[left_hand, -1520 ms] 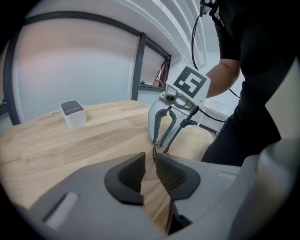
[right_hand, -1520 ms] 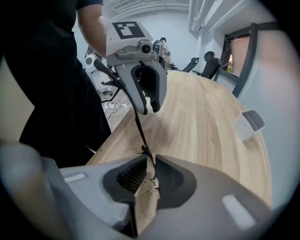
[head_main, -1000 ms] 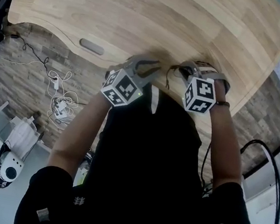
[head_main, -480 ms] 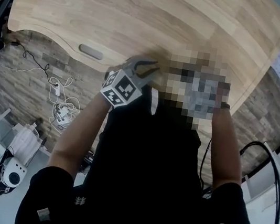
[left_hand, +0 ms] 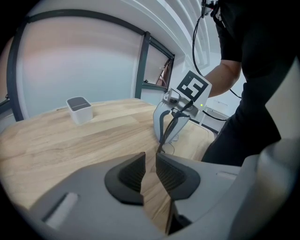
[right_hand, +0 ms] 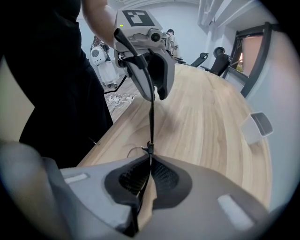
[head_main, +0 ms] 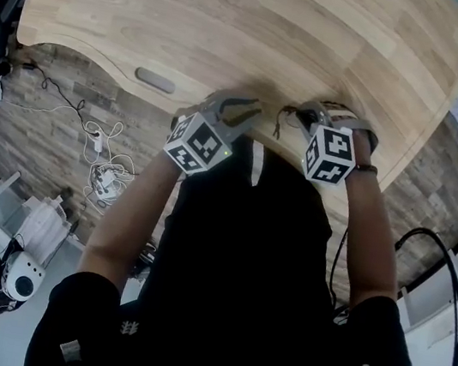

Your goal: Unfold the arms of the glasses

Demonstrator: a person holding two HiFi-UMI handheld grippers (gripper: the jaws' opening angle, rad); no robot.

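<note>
The right hand-held gripper (right_hand: 149,161) clamps the thin black glasses (right_hand: 151,122) at the hinge, above the wooden bench (right_hand: 206,126). Their arm runs up-frame to the left hand-held gripper (right_hand: 154,96), which is nearly closed and seemingly nipping its tip.

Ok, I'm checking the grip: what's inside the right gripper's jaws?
The thin black glasses arm runs into the right gripper, pinched between the shut jaws. Whatever continues below that point, the rest of the glasses included, is covered by the jaws.

Left tongs (head_main: 240,107) and right tongs (head_main: 299,116) clamped, tips close together, angled downward
</note>
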